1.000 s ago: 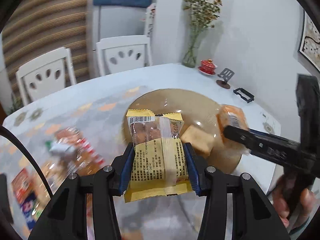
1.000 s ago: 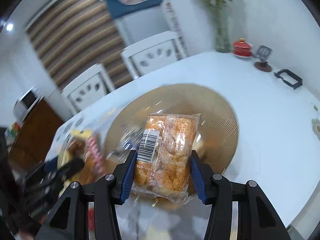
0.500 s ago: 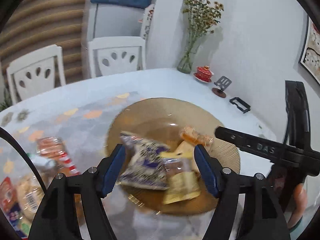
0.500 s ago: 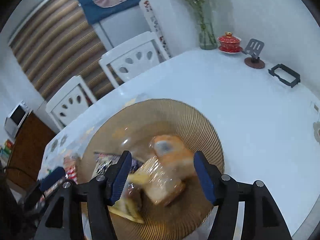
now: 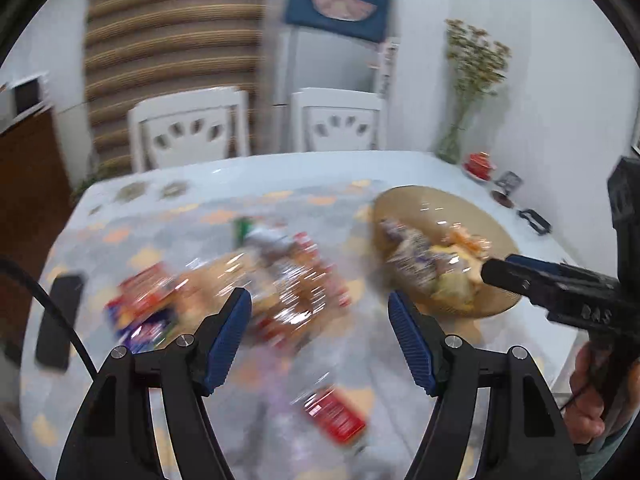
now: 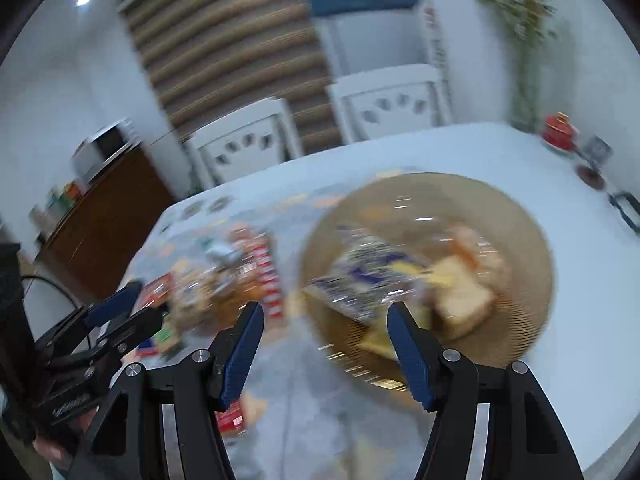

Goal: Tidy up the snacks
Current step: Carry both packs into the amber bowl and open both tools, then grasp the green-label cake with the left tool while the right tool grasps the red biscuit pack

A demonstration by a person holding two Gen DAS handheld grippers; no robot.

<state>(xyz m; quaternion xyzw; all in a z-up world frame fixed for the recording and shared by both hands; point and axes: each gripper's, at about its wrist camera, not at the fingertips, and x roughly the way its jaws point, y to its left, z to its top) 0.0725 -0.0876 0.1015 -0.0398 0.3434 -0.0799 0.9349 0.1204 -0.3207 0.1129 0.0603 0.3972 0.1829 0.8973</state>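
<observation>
A white table (image 5: 280,176) fills both blurred wrist views, with two white chairs (image 5: 188,132) behind it and a vase of dried flowers (image 5: 472,92) at its far right corner. On the table's right side sits a wide amber glass plate (image 6: 528,216), now holding several snack packets: a purple and white bag (image 6: 360,276), a pale yellow packet (image 6: 460,296) and an orange packet (image 6: 468,244), heaped together near the plate's middle. A second ago each gripper clamped a packet over this plate; both packets now lie in it, so two more snacks are sorted. To the plate's left a loose pile of unsorted snacks (image 5: 288,280) in red, orange and clear wrappers spreads across the patterned cloth, with one red packet (image 5: 334,412) lying apart, nearer the camera, and a dark phone (image 5: 60,316) at the left edge. The left gripper (image 5: 320,316) has its blue pads standing moderately apart with nothing between them, having opened within the last second, and it has swung away from the plate toward the pile. The right gripper (image 6: 324,328) is likewise parted and empty, aimed at the gap between pile and plate. The red packet's long axis appears to run diagonally, from upper left to lower right in the left view; blur hides the lie of the others. Much of the pile remains, so the likely next step is another pickup.
</observation>
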